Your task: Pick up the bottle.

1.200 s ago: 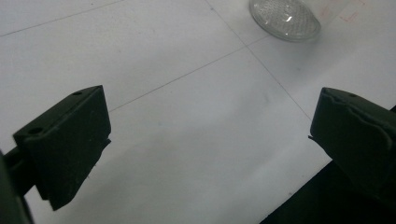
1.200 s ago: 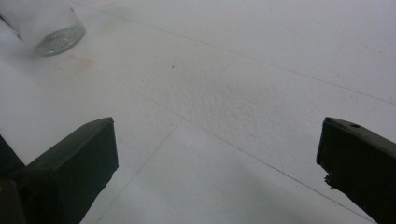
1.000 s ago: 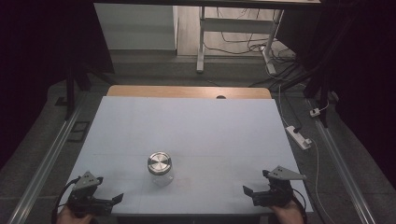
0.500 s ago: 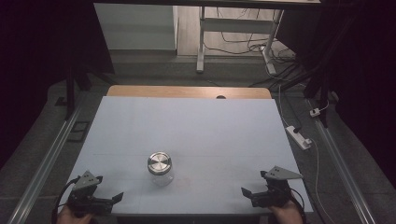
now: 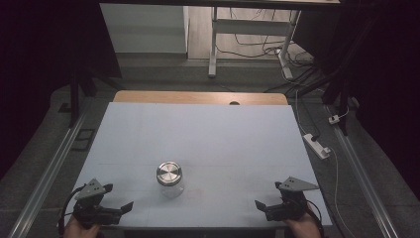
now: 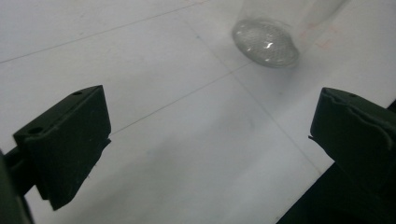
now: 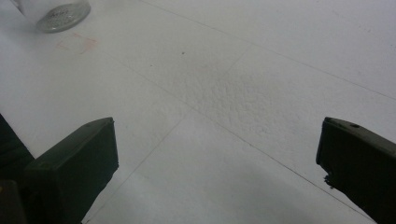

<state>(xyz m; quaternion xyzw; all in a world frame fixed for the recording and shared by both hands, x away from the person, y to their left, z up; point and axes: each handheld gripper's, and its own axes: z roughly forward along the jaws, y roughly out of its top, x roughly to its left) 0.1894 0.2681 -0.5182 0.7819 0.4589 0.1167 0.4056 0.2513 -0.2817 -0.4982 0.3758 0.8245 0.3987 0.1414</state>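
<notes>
Standing upright low and left of centre in the high view, the jar has a clear body and a metal lid and rests on the white table. At bottom left the left gripper is spread wide, empty. At bottom right the right gripper is likewise parted, grasping nothing. Both sit well apart from the jar.

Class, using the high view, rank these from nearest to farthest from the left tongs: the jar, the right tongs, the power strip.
1. Jar, just right of the left tongs.
2. Right tongs, along the near edge.
3. Power strip, on the floor, far right.
</notes>
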